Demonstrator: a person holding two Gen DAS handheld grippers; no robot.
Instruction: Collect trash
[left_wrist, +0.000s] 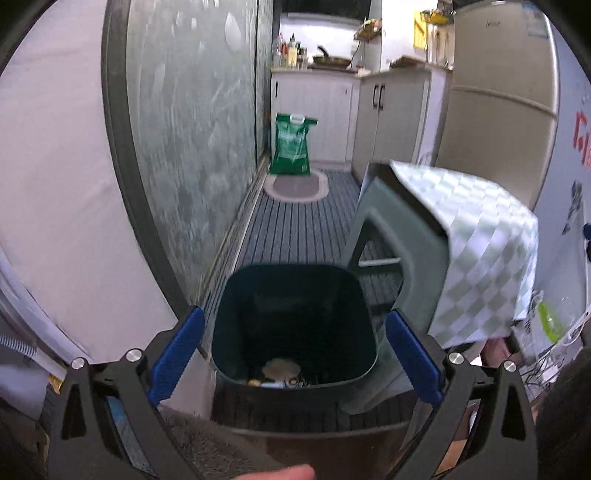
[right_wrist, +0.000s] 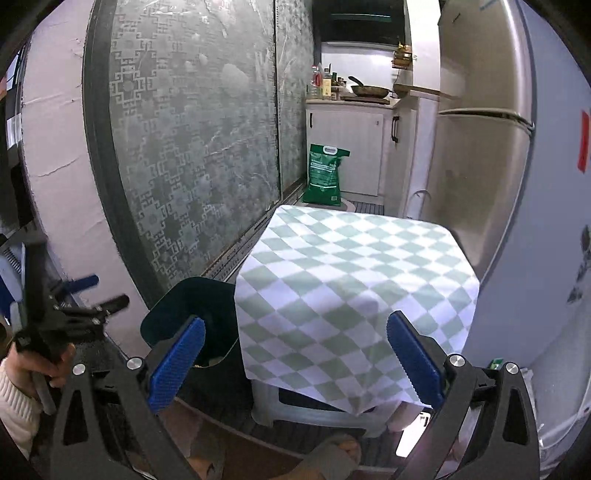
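A dark teal trash bin (left_wrist: 295, 295) stands on the floor beside a stool draped with a green-and-white checked cloth (left_wrist: 476, 251). Several pieces of trash (left_wrist: 280, 371) lie at its bottom. My left gripper (left_wrist: 293, 349) is open and empty, held over the bin's mouth. My right gripper (right_wrist: 295, 354) is open and empty above the near edge of the checked cloth (right_wrist: 354, 273). The bin (right_wrist: 192, 314) shows at the cloth's left in the right wrist view, with the left gripper (right_wrist: 92, 295) held beside it.
A frosted patterned sliding door (right_wrist: 192, 147) runs along the left. A fridge (right_wrist: 480, 147) stands at the right. A green bag (left_wrist: 290, 147) and a round mat (left_wrist: 295, 186) lie on the striped floor before white kitchen cabinets (left_wrist: 314, 107). A sandalled foot (right_wrist: 332, 454) is below.
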